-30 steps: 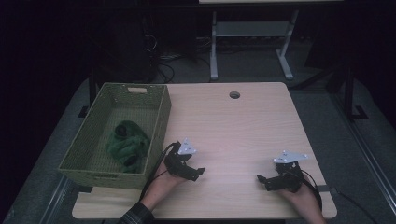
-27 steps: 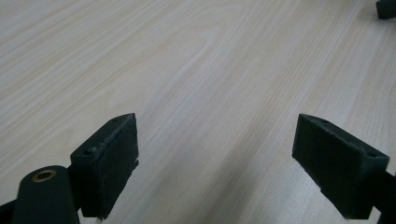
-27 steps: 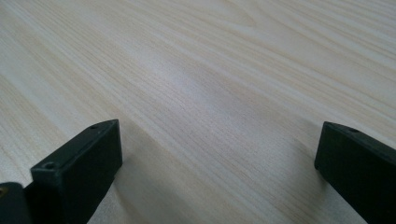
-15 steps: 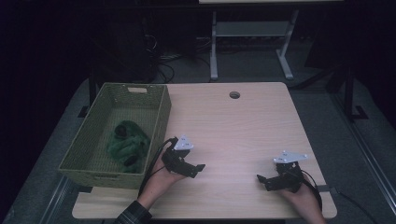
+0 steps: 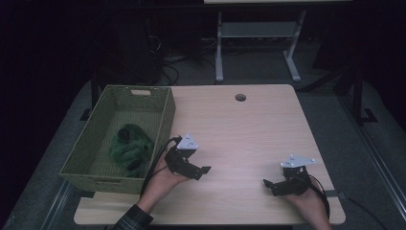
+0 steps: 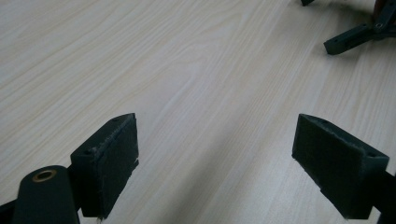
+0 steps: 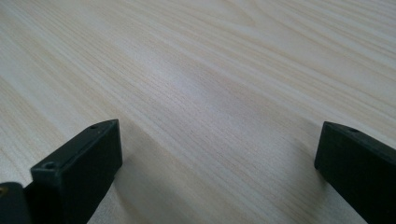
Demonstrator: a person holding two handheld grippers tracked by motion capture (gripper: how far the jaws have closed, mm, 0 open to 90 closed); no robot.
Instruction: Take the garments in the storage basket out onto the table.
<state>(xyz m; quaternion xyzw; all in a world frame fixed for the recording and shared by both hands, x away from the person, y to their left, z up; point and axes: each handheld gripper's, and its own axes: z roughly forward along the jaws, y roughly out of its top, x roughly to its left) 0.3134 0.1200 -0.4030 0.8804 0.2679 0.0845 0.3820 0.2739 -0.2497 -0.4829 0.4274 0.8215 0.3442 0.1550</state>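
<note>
My left gripper rests low over the light wooden table just right of a green woven basket. It stands open, with bare wood between its pads. A dark green cloth lies bunched inside the basket. At the front right of the table my right gripper is also open, holding nothing. In the left gripper view, the tips of the right gripper show at the top right.
A round cable hole sits near the table's far edge. Beyond the table stands a white metal frame with cables on the dark floor. The basket overhangs the table's left side.
The left hand and its gripper shifted slightly forward and right. The right gripper has stayed put.
</note>
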